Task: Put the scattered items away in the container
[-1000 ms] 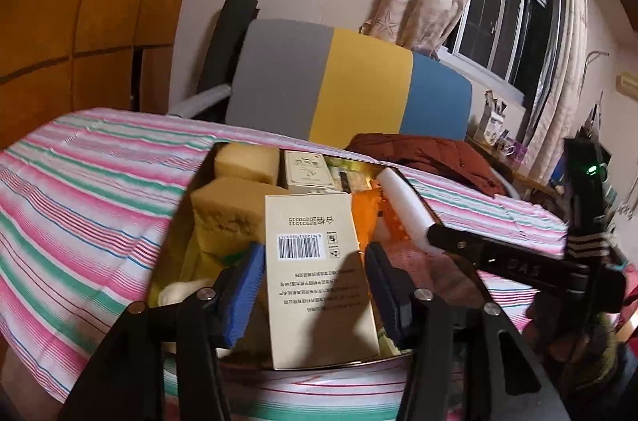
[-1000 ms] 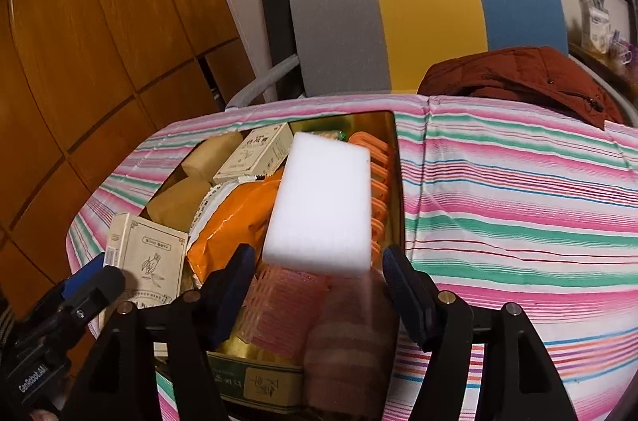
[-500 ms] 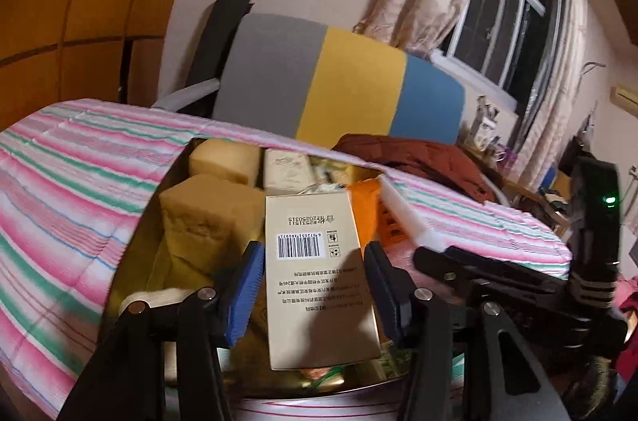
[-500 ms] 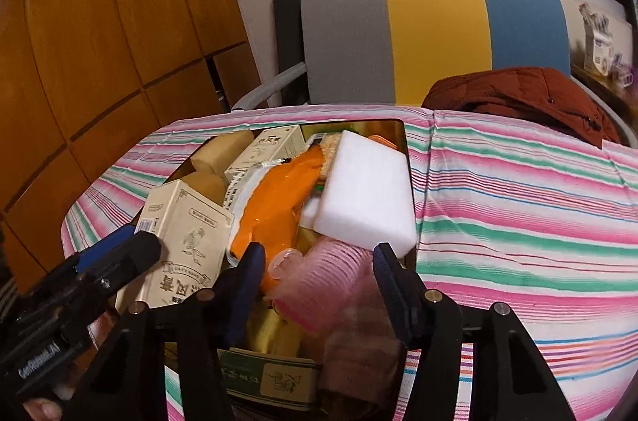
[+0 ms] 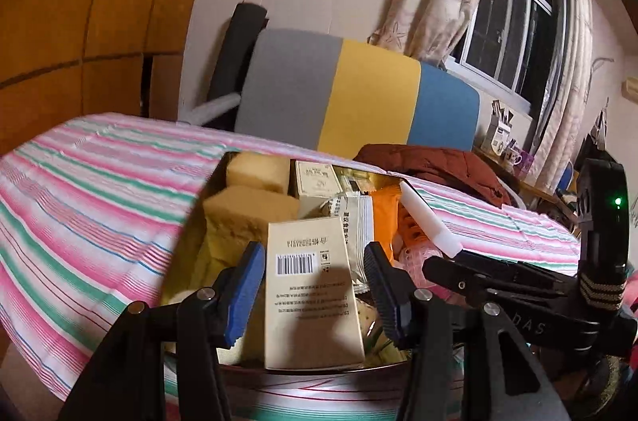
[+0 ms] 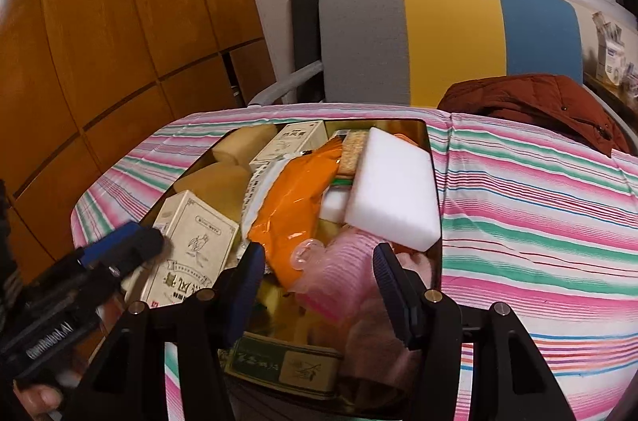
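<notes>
A gold tin (image 6: 287, 365) on the striped cloth holds yellow sponges (image 5: 247, 217), an orange packet (image 6: 295, 189), a small cream box (image 6: 295, 142) and a white sponge (image 6: 392, 189) leaning on its right wall. My left gripper (image 5: 313, 249) has its jaws closing on a taller cream box (image 5: 315, 297) with a barcode, which stands in the tin's near left corner. One of its fingers (image 6: 119, 249) shows beside that box (image 6: 195, 245). My right gripper (image 6: 319, 249) is open above the tin's near end. A pink roller (image 6: 331, 273) lies below, between its fingers and untouched.
The pink, green and white striped cloth (image 6: 538, 221) covers the table around the tin. Behind stands a chair with a grey, yellow and blue back (image 6: 446, 34); a rust-red jacket (image 6: 538, 106) lies at the far right. Wooden panels line the left wall. A hand (image 6: 36, 397) shows bottom left.
The white sponge was between my right fingers a second ago; it now rests in the tin, farther off. The cream box sits slightly lower between my left fingers.
</notes>
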Demonstrator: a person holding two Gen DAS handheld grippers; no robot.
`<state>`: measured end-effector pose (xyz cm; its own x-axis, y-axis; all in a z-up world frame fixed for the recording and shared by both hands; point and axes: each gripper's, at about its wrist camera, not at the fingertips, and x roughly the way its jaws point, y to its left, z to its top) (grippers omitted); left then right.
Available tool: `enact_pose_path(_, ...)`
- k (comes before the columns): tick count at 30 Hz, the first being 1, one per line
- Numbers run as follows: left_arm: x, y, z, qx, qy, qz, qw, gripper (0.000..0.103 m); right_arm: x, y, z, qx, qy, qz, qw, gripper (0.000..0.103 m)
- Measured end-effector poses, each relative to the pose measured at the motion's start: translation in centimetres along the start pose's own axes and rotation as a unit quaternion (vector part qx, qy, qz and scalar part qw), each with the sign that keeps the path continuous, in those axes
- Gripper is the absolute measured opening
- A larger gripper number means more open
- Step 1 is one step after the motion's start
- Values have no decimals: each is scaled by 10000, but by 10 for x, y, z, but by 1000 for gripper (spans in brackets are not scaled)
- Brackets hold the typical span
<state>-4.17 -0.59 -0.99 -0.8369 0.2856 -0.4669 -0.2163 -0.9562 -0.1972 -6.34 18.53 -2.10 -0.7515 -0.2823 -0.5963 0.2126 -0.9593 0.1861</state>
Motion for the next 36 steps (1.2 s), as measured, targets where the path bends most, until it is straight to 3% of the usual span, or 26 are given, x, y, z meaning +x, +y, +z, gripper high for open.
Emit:
enact_pose_path(2, 6, -3, -3, 139, 143, 110, 9997, 41, -1, 1, -2, -20, 19, 16, 10000, 58)
enact_pose_path(17, 12, -3, 0, 61, 231, 324, 9992, 43, 14, 2, -11, -109, 370, -95, 9992, 58)
enact_pose_path(24, -2, -5, 6, 75, 186, 702, 9973, 57, 4, 6, -9, -126, 234, -124, 9996, 58)
enact_pose_path(33, -25, -15, 12, 216, 32, 1009, 9947, 64, -13, 18, -10, -175, 77, -149, 9997, 58)
enact_pose_path(36, -33, -14, 13, 220, -44, 1187, 9927, 77, -18, 21, -12, -165, 57, -146, 9997, 58)
